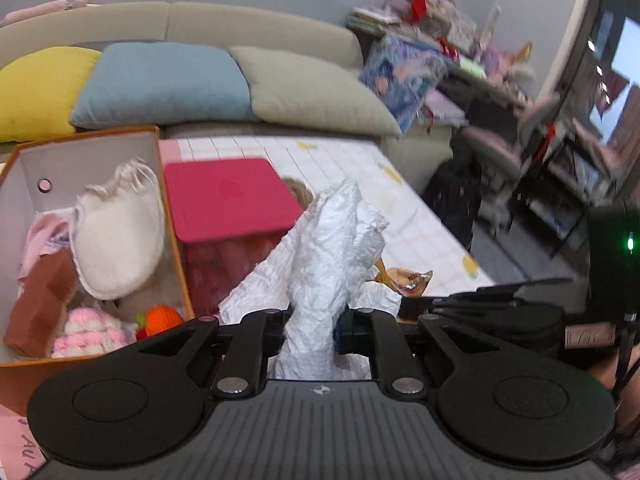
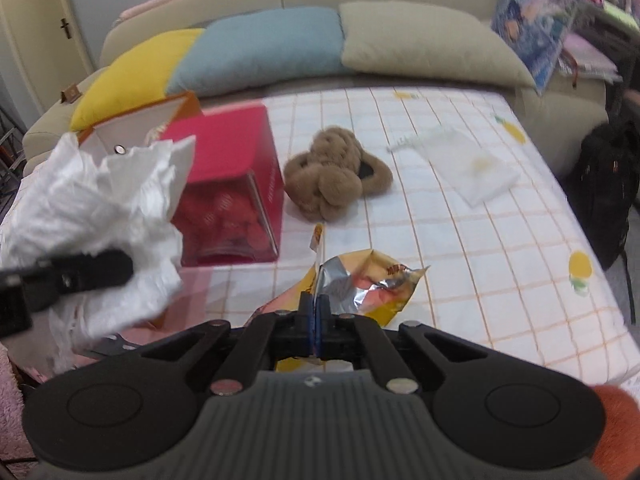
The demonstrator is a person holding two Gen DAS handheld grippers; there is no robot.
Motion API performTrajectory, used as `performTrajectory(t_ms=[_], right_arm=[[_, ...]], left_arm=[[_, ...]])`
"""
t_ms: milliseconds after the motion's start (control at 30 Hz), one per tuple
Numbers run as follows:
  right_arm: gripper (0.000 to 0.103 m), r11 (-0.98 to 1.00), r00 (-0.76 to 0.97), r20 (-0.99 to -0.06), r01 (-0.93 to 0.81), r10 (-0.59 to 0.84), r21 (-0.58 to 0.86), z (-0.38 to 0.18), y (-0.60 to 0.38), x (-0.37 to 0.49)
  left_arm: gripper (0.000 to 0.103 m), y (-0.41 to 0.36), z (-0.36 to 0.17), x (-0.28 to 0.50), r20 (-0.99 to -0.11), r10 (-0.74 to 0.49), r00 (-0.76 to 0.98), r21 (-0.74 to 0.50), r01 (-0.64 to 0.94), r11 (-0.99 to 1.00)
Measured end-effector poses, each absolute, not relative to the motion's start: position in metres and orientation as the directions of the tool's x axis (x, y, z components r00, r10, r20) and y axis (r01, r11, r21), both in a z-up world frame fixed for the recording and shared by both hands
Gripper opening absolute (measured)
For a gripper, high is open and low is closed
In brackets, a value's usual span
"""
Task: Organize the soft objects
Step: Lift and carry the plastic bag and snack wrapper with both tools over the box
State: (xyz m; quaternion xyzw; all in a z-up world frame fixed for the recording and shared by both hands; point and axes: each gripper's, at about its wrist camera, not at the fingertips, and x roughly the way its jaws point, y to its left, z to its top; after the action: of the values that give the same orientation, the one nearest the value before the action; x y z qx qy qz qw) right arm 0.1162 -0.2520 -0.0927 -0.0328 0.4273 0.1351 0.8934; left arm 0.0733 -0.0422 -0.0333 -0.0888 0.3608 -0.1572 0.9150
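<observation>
My left gripper (image 1: 312, 330) is shut on a crumpled white plastic bag (image 1: 332, 248), which stands up between its jaws; the same white bag (image 2: 96, 216) shows at the left of the right wrist view, lifted off the table. My right gripper (image 2: 315, 322) is shut on the edge of a yellow and silver snack wrapper (image 2: 368, 284), raised a little above the checked tablecloth (image 2: 480, 240). An orange box (image 1: 96, 152) at the left holds several soft toys, among them a white pouch (image 1: 120, 232). A brown plush toy (image 2: 332, 172) lies mid-table.
A red lidded box (image 2: 236, 184) stands beside the orange box. A flat clear white bag (image 2: 468, 168) lies at the table's far right. Behind the table, a sofa carries a yellow cushion (image 2: 136, 76), a blue cushion (image 2: 264, 44) and a beige cushion (image 2: 424, 44). Cluttered shelves (image 1: 440, 40) fill the right.
</observation>
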Motion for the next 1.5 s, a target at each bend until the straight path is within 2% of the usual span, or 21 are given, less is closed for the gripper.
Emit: performTrajectory(t_ms=[333,767,1000,1267,1500], right_arm=[[0.000,0.940,0.695,-0.665,-0.340,0.274,0.032,-0.031,-0.229,0.109],[0.000,0.829,0.707,-0.559,-0.556,0.434,-0.059,0.015,-0.149,0.138],[0.000,0.757,0.676,-0.567,-0.640,0.471,-0.134,0.009,-0.096,0.168],[0.000,0.680,0.614,-0.621,-0.713,0.487,-0.172,-0.016,-0.054,0.207],[0.000,0.572,0.558,-0.669,-0.786,0.492,-0.235,-0.048,-0.016,0.221]], left_arm=[[0.015,0.005,-0.007,0.067,-0.566,-0.293,0.771,-0.334,0.110,0.936],[0.015,0.069,0.018,0.088,-0.548,-0.121,0.828,-0.247,-0.022,0.969],[0.014,0.097,0.013,0.117,-0.578,-0.057,0.814,-0.180,-0.059,0.982],[0.015,0.136,-0.004,0.149,-0.630,-0.021,0.776,-0.153,-0.097,0.984],[0.015,0.134,-0.026,0.176,-0.680,0.028,0.732,-0.042,-0.078,0.996]])
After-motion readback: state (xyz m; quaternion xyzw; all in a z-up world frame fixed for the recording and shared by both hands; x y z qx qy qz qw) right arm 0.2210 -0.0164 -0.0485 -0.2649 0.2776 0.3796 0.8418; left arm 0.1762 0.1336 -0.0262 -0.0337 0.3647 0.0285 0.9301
